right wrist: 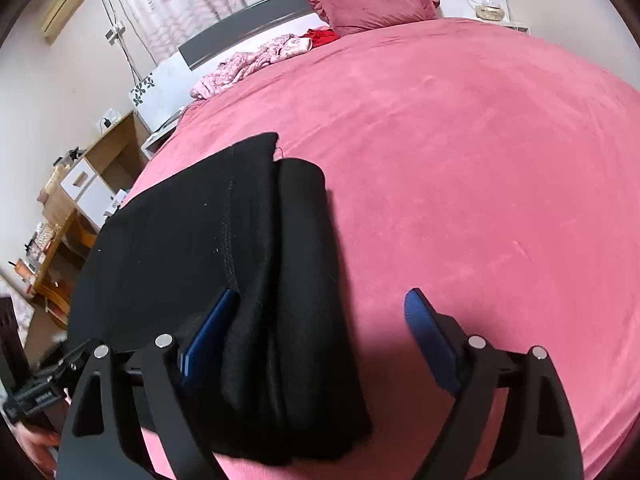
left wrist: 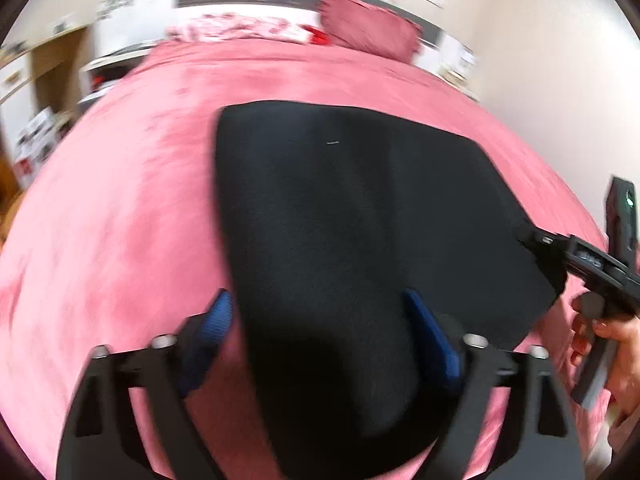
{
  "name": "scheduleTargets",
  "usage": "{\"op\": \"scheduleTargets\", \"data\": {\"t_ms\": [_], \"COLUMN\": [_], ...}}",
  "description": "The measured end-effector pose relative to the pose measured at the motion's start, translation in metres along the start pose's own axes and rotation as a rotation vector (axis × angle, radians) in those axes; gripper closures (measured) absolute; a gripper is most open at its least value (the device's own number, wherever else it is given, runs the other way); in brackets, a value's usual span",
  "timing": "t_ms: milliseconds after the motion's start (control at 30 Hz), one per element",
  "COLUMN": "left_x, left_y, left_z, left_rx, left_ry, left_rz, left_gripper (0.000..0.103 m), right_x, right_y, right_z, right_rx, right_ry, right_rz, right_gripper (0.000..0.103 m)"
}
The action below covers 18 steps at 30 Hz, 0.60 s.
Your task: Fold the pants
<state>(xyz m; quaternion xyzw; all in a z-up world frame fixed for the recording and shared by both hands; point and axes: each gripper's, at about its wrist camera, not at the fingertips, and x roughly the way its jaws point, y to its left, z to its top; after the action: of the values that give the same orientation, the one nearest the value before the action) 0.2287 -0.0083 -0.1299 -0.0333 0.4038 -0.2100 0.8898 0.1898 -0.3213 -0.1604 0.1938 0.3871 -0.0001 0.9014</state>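
Observation:
Black pants lie folded in a thick stack on the pink bed cover. My left gripper is open low over the stack's near end. Its left blue pad is at the stack's left edge and its right pad is over the cloth. In the right wrist view, my right gripper is open, and the right side of the folded pants lies between its fingers, untouched by the right pad. In the left wrist view, the right gripper sits at the stack's right edge, held by a hand.
A dark pink pillow, a pink patterned cloth and a red cloth lie at the head of the bed by the grey headboard. Wooden shelves stand to the left. Pink bed cover stretches to the right.

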Motion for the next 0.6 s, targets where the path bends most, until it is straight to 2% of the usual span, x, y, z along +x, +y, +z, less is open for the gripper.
{"op": "scheduleTargets", "data": {"t_ms": [33,67,100,133,167,233,300,367,433,500,533,600], "left_x": [-0.008,-0.019,-0.029,-0.042,-0.052,-0.073,-0.079,-0.065,-0.048,-0.026,-0.014,-0.010], "left_y": [0.002,0.004,0.001,-0.001,-0.006,-0.018,-0.032,-0.047,-0.051,-0.053,-0.053,-0.056], "left_z": [-0.007,-0.016,-0.026,-0.034,-0.036,-0.042,-0.038,-0.024,-0.016,-0.013,-0.016,-0.024], "left_rx": [-0.019,-0.035,-0.038,-0.030,-0.015,0.044,0.120,0.193,0.207,0.223,0.241,0.264], "left_ry": [-0.013,-0.028,-0.038,-0.057,-0.084,-0.182,-0.236,-0.209,-0.163,-0.085,-0.053,-0.055], "left_rz": [-0.006,-0.005,0.005,0.032,0.053,0.091,0.121,0.163,0.154,0.161,0.181,0.205], "left_gripper": [0.014,0.014,0.014,0.014,0.014,0.018,0.029,0.031,0.034,0.034,0.034,0.033], "right_x": [-0.009,-0.020,-0.033,-0.041,-0.052,-0.064,-0.067,-0.059,-0.046,-0.031,-0.025,-0.021], "right_y": [0.002,0.004,0.006,0.010,0.015,0.026,0.041,0.057,0.059,0.052,0.043,0.030], "right_z": [-0.002,-0.003,-0.004,-0.005,-0.007,-0.011,-0.014,-0.020,-0.025,-0.026,-0.025,-0.024], "right_rx": [-0.019,-0.036,-0.045,-0.046,-0.044,-0.054,-0.104,-0.174,-0.191,-0.166,-0.134,-0.066], "right_ry": [-0.011,-0.029,-0.051,-0.067,-0.091,-0.119,-0.122,-0.089,-0.043,0.014,0.028,0.032], "right_rz": [-0.041,-0.059,-0.065,-0.069,-0.049,0.010,0.047,0.056,0.028,-0.023,-0.041,-0.037], "right_gripper": [0.018,0.029,0.045,0.052,0.064,0.069,0.072,0.077,0.080,0.099,0.103,0.103]}}
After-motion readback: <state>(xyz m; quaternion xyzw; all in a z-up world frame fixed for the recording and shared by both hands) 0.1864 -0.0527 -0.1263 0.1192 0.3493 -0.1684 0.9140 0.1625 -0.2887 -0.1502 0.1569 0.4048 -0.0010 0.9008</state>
